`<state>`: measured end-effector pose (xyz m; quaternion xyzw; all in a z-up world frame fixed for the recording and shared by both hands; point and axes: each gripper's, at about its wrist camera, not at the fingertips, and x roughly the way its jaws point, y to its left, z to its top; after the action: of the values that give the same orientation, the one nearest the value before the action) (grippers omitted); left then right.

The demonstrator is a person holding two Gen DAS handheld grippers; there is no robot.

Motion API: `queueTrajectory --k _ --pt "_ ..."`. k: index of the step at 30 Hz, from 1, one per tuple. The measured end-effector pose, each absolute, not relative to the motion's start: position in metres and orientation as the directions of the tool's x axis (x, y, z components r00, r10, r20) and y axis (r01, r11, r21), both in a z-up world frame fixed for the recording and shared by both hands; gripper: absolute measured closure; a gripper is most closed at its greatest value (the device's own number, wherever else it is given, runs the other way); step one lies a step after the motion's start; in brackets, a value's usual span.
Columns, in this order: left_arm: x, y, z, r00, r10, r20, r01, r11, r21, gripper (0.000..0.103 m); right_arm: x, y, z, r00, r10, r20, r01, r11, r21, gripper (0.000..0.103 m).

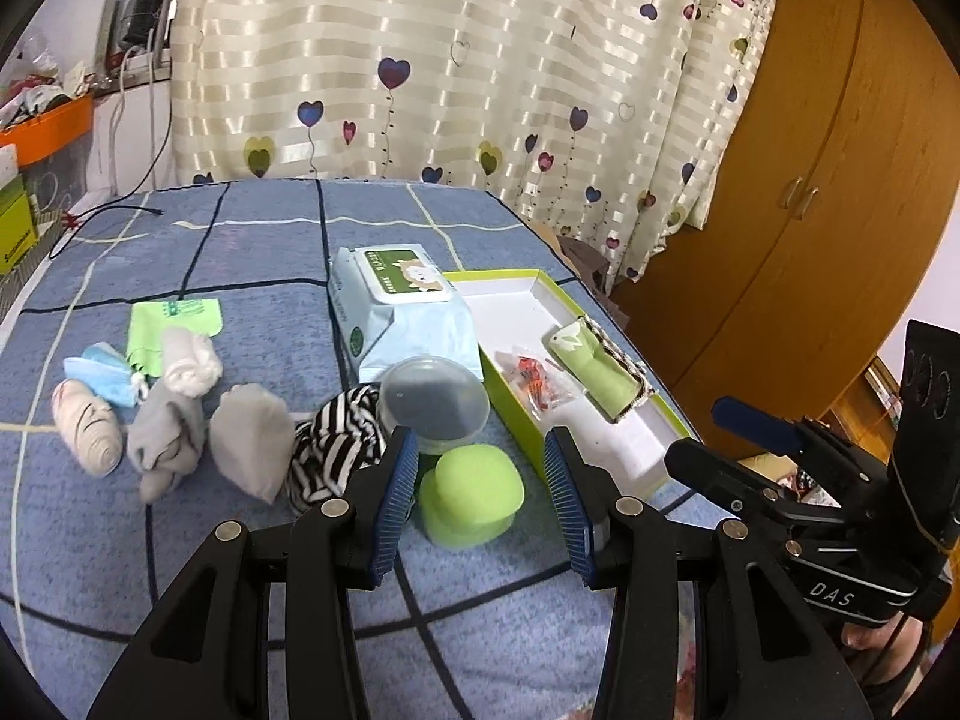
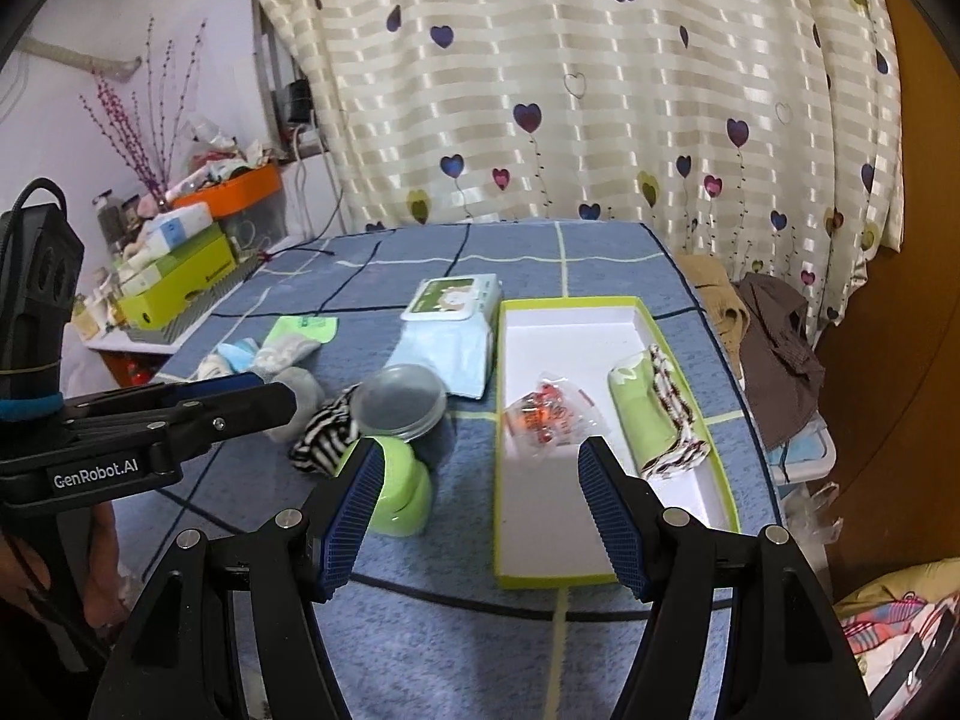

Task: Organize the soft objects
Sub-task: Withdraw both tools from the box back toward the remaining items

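Basically both grippers hover over a blue checked bedspread (image 1: 252,240), empty. Left gripper (image 1: 480,468): blue ribbed pads spread apart, nothing between them, released. Right gripper (image 2: 480,480): same, jaws apart, holding nothing; it also shows at the right edge of the left wrist view.

Soft stuff lies in a loose row on the left part of the bedspread: a cream rolled sock with dark stripes (image 1: 87,429), a light blue fabric bundle (image 1: 99,375) just behind it, a white rolled sock (image 1: 189,360), a grey balled sock (image 1: 165,441), another grey fabric lump (image 1: 252,441), and a black-and-white striped cloth (image 1: 333,444) touching a clear round plastic tub (image 1: 435,402). Tub lies tipped on its side, something dark inside, possibly fabric, hard to tell. A lime-green rounded plastic lid or cup (image 1: 471,495) sits just in front of the tub, near the left gripper's pads. A flat green packet (image 1: 174,324) lies behind the socks.

A pale blue wet-wipes pack with green label (image 1: 399,312) stands beside an open lime-green cardboard box with white inside (image 2: 564,330). In the box: a folded green cloth with brown-striped edging (image 2: 651,420) along its right wall, and a clear wrapper with orange-red pieces (image 2: 543,411) beside it, near the middle.

A cream curtain with heart print (image 1: 480,60) hangs behind.
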<state>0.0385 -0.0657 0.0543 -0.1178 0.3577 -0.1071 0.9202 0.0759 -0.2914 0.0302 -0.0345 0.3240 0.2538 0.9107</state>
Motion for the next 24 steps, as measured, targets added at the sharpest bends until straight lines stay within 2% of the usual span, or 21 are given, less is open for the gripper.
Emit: queueTrajectory --k 24 --pt "-0.028 -0.031 0.07 0.784 -0.251 -0.568 0.073 0.946 -0.317 0.058 -0.002 -0.266 0.047 0.69 0.449 -0.567 -0.518 0.854 0.046 0.035"
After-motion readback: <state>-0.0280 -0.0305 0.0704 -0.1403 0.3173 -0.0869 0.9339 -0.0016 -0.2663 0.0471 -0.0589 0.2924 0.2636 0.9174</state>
